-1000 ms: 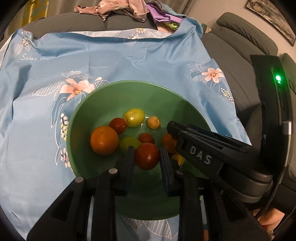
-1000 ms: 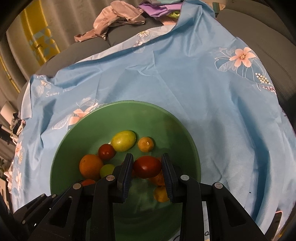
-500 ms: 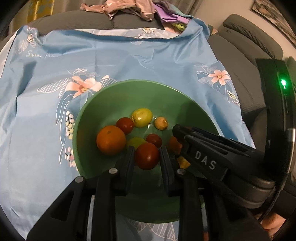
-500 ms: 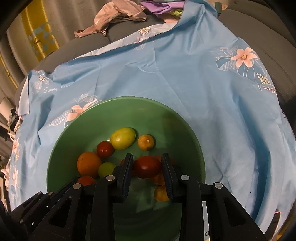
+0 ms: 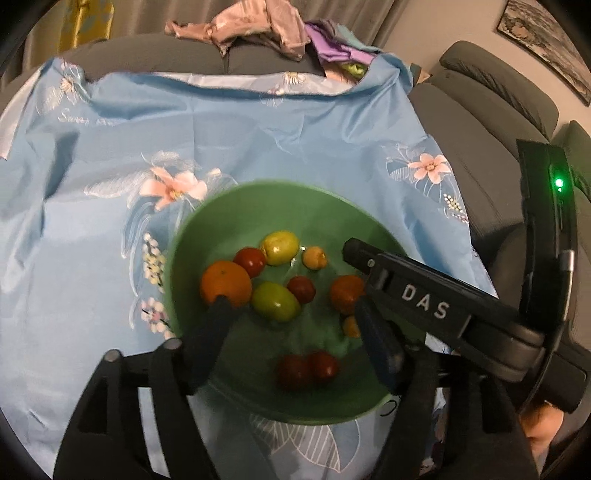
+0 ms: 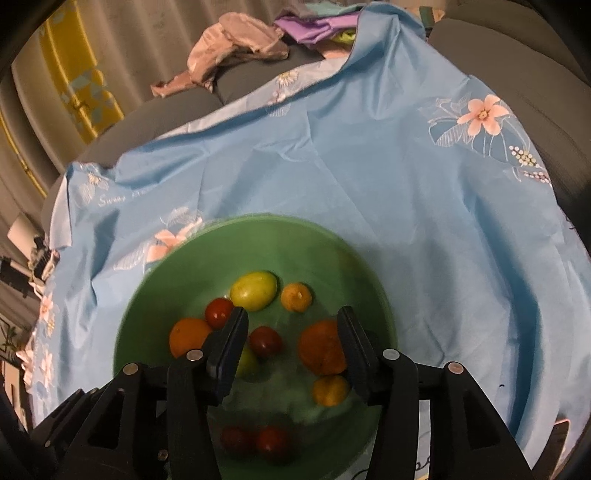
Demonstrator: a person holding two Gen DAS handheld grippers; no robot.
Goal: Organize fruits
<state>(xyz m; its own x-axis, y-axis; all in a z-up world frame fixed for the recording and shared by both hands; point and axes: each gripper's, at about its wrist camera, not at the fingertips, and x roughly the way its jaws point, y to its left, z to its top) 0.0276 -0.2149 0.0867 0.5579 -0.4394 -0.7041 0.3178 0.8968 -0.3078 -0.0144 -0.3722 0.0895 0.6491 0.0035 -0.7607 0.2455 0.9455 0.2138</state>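
Observation:
A green bowl (image 5: 207, 221) (image 6: 332, 236) sits on a blue floral cloth and holds several fruits: an orange (image 5: 225, 282), a yellow-green fruit (image 5: 279, 242), red tomatoes and small orange fruits. Two dark red tomatoes (image 5: 306, 369) (image 6: 255, 441) lie blurred at the bowl's near side. My left gripper (image 5: 291, 325) is open and empty over the bowl. My right gripper (image 6: 291, 339) is open and empty over the bowl; its body also shows in the left wrist view (image 5: 424, 302).
The blue cloth (image 5: 110, 166) covers a grey sofa (image 5: 491, 110). A pile of pink and purple clothes (image 5: 258, 33) lies at the far edge. A yellow patterned curtain (image 6: 77, 74) hangs at the left.
Both grippers opened and let go of their dark red tomatoes, which now lie at the bowl's near side. Both grippers have pulled back a little.

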